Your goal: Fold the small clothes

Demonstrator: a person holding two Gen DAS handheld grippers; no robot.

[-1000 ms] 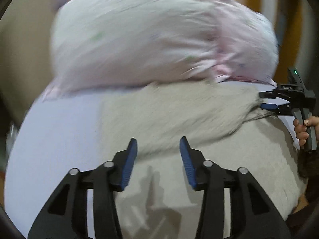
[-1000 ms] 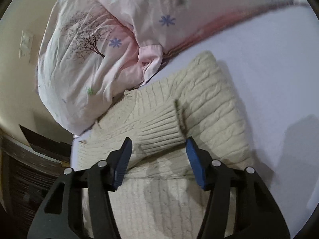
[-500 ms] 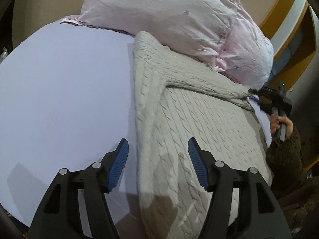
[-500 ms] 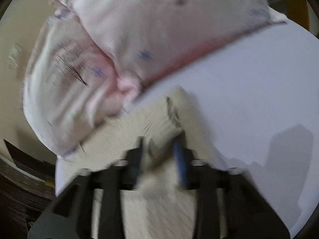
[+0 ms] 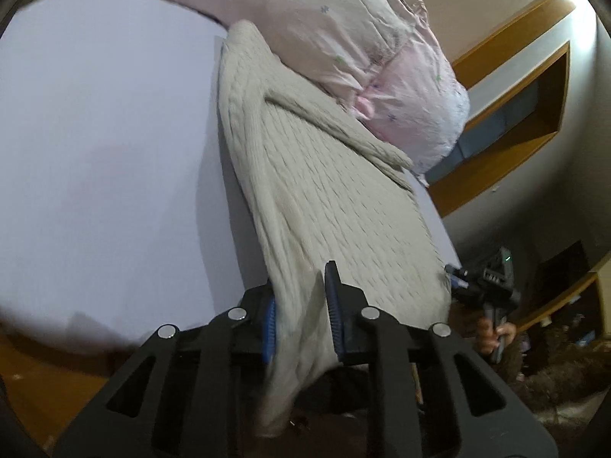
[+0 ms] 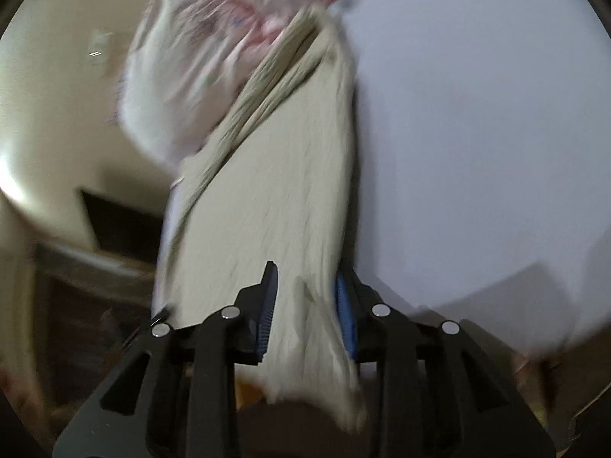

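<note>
A cream cable-knit sweater (image 5: 324, 191) lies stretched along the lavender bed sheet (image 5: 107, 145), its far end against the pink pillows. My left gripper (image 5: 299, 305) is shut on the sweater's near hem, with knit bunched between the blue pads. My right gripper (image 6: 305, 297) is shut on the other near corner of the sweater (image 6: 290, 191). The right gripper also shows in the left wrist view (image 5: 458, 280) at the sweater's right corner, held by a hand.
Pink floral pillows (image 5: 343, 45) lie at the head of the bed, also blurred in the right wrist view (image 6: 183, 68). A wooden wall niche (image 5: 527, 87) is on the right. Dark furniture (image 6: 114, 221) stands beside the bed. The bed's near edge is just under both grippers.
Both grippers were open over the sweater; they have pulled back to its near hem and shut on it. The sweater now lies stretched out toward me.
</note>
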